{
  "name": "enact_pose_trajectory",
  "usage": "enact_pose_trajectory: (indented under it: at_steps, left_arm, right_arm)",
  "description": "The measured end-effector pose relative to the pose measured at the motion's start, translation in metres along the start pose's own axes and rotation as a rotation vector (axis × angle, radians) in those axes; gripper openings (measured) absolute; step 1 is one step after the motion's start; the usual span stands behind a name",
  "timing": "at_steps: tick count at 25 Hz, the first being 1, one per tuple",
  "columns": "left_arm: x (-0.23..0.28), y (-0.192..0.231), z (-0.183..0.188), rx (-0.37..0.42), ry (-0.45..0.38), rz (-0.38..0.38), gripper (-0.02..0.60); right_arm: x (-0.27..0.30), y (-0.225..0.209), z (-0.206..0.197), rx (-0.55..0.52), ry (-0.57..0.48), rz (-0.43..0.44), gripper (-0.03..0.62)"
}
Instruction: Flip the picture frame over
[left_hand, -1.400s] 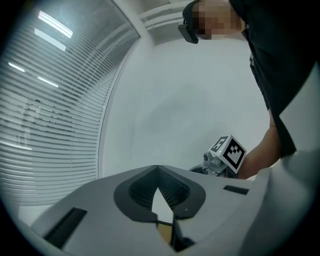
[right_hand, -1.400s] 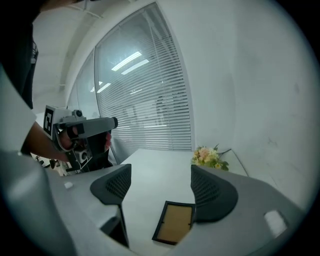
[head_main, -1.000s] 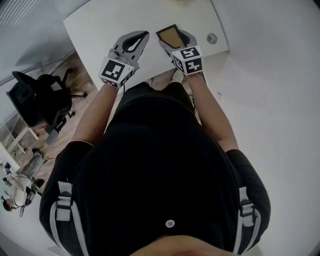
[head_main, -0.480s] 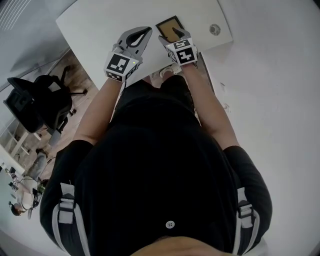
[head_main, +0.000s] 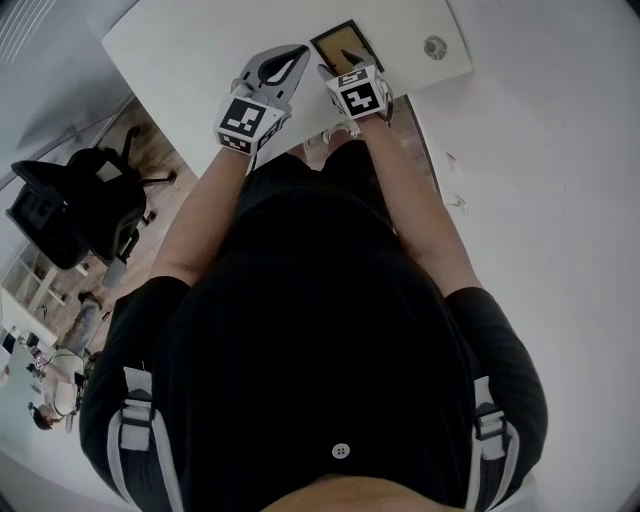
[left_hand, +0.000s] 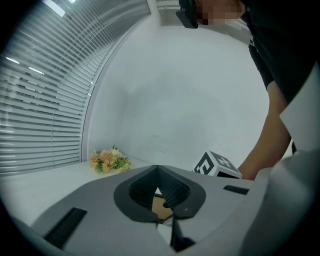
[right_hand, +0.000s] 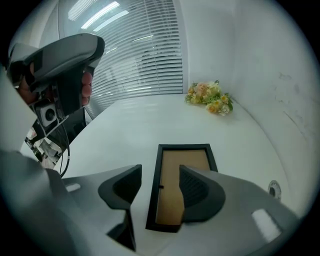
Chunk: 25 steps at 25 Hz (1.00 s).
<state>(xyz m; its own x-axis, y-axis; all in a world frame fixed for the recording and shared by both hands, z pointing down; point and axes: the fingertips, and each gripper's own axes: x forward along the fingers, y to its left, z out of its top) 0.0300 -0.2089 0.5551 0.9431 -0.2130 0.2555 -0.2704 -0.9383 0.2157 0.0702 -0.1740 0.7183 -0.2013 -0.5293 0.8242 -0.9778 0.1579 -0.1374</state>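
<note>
The picture frame (head_main: 346, 45) lies flat on the white table (head_main: 190, 45), brown backing up inside a black border (right_hand: 186, 159). My right gripper (head_main: 338, 64) hangs just above its near end, tilted steeply down. Its jaws (right_hand: 160, 170) are open and have just been closing; they straddle the frame's left border without pressing on it, the right one over the backing. My left gripper (head_main: 300, 52) sits to the left of the frame, pointing nearly level, with its tips (left_hand: 158, 167) shut together on nothing. A sliver of the brown backing (left_hand: 160, 207) shows through its hollow.
A small bouquet (right_hand: 210, 97) lies at the table's far end by the wall (left_hand: 109, 160). A round cable grommet (head_main: 434, 46) sits right of the frame. An office chair (head_main: 70, 205) stands on the floor to the left. Window blinds line the far side.
Both grippers have come down toward the table. The right one has tipped further down over the frame's near end, and its jaws have narrowed.
</note>
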Motion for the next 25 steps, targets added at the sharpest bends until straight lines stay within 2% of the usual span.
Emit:
enact_pose_trajectory:
  at_steps: [14, 22, 25]
  left_arm:
    - [-0.013, 0.01, -0.015, -0.047, -0.003, 0.028, 0.005]
    - [-0.026, 0.017, -0.009, -0.072, -0.029, 0.046, 0.005]
    - [-0.033, 0.018, -0.004, -0.069, -0.041, 0.052, 0.005]
  right_arm:
    - [0.02, 0.004, -0.017, -0.093, 0.076, -0.056, 0.152]
    - [0.021, 0.008, -0.016, -0.118, 0.102, -0.076, 0.07]
    - [0.021, 0.008, -0.018, -0.091, 0.112, -0.083, 0.055]
